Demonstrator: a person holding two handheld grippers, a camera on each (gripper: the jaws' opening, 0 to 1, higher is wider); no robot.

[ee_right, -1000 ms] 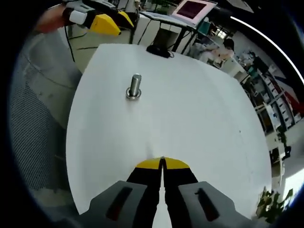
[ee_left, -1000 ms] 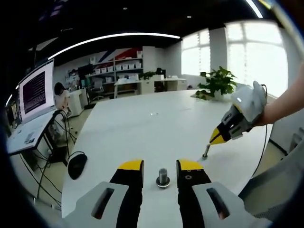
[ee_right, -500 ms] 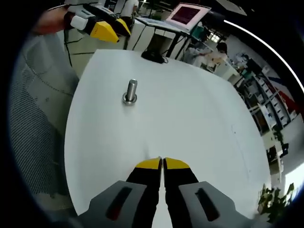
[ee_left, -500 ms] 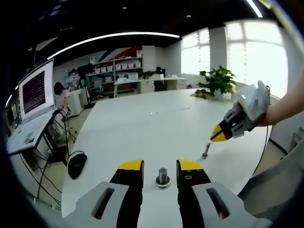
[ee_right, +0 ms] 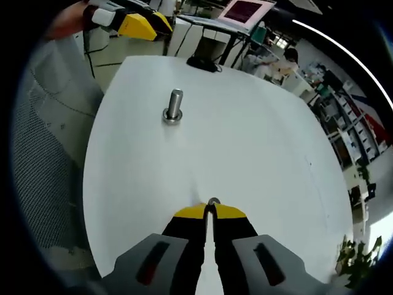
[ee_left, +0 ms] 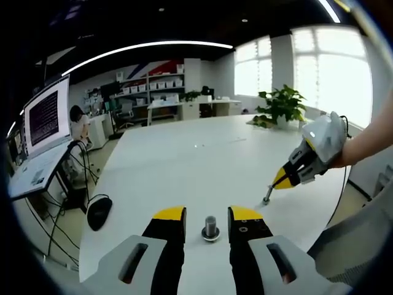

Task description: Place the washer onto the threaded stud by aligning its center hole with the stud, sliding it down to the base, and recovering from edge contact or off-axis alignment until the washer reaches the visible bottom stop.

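1. In the left gripper view, the left tongs (ee_left: 207,216) are seen held open, their yellow-tipped jaws set apart on either side of a threaded stud (ee_left: 210,228) that stands upright on the white desk (ee_left: 184,166).
2. A ring is seen around the base of this stud, resting on the desk; nothing is touched by the left jaws.
3. In the same view, the right tongs (ee_left: 280,182) are seen entering from the right, held by a person's hand, with the yellow tips pointed down just above a second small stud (ee_left: 267,196) standing on the desk.
4. In the right gripper view, the right tongs (ee_right: 210,211) are seen closed to a thin slit, and a small grey washer (ee_right: 214,201) is gripped at the tips, with only its rim showing.
5. Farther up the desk in that view, an upright threaded stud (ee_right: 174,106) with a ring at its base is seen, well apart from the washer.
6. The other tongs (ee_right: 142,23) are visible at the top left of that view.
7. A computer mouse (ee_left: 98,212) is seen on the desk's left edge, with a lit monitor (ee_left: 46,117) beyond it and a potted plant (ee_left: 280,106) at the far side.
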